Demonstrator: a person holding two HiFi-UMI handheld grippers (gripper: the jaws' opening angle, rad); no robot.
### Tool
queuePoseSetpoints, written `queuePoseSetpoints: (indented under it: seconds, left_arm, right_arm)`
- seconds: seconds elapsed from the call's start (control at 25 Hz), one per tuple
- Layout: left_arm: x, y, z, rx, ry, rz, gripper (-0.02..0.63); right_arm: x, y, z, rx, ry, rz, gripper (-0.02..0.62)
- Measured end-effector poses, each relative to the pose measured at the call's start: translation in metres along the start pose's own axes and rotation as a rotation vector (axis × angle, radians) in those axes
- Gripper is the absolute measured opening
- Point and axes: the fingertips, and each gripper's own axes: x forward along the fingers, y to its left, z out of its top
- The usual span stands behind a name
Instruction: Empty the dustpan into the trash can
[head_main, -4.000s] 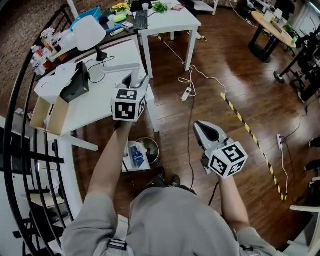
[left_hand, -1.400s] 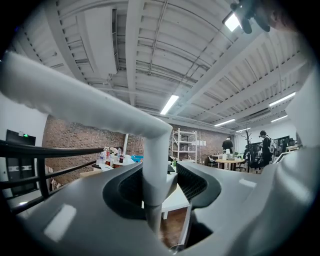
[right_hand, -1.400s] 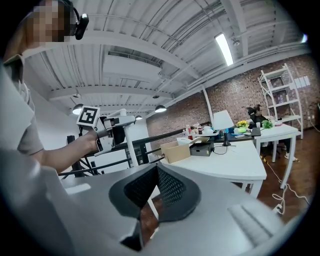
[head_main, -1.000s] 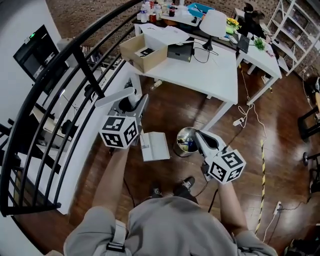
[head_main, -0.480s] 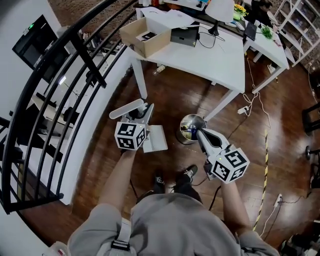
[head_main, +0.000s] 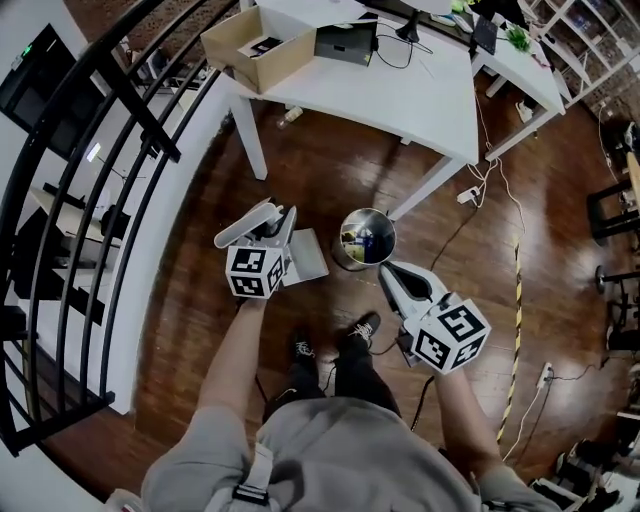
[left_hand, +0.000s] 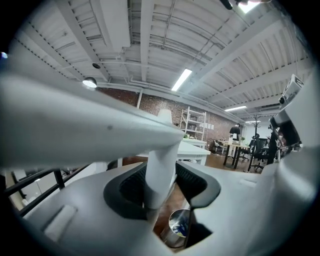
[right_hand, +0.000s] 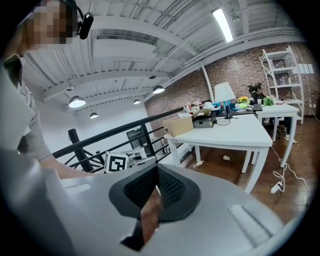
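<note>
- Against the view a second ago, the left gripper (head_main: 278, 228) looks smaller and nearer the floor (head_main: 200, 330). It has sunk, and the dustpan (head_main: 308, 256) with it.
- The right gripper (head_main: 392, 276) has dropped a little too and sits lower right of centre.
- The trash can (head_main: 366, 238) stands on the floor as before, in front of the white bench (head_main: 420, 100). The dustpan is just beside it, on its left in the head view, apart from its rim.
- The left gripper is clamped on the dustpan's white handle (left_hand: 159, 172), which stands between its pads in the left gripper view.
- The right gripper's jaws are together with nothing between them; only a sliver of floor shows.
- The left gripper's marker cube (head_main: 253, 272) covers the near edge of the dustpan. The bare part looks clean, perhaps, but dirt cannot be ruled out.
- Something blue and yellow lies in the trash can, too small to name.
- In the left gripper view the can shows only as a cut-off piece low in the frame.
- The black railing (head_main: 120, 150) is cut off at the left edge.
</note>
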Motion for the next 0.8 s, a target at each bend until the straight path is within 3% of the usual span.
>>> queuePoseSetpoints:
  seconds: [0.28, 0.68, 0.8]
  left_arm:
    - [-0.001, 0.018, -0.028, -0.073, -0.01, 0.052, 0.156]
    - [-0.022, 0.04, -0.047, -0.07, 0.003, 0.148, 0.166]
    - [-0.033, 0.051, -0.057, -0.063, 0.026, 0.2, 0.213]
  right_arm:
    - [0.004, 0.0, -0.008, 0.007, 0.026, -0.002, -0.002]
    - [0.015, 0.008, -0.016, 0.008, 0.046, 0.021, -0.002]
    - [0.016, 0.011, -0.017, 0.007, 0.047, 0.026, -0.002]
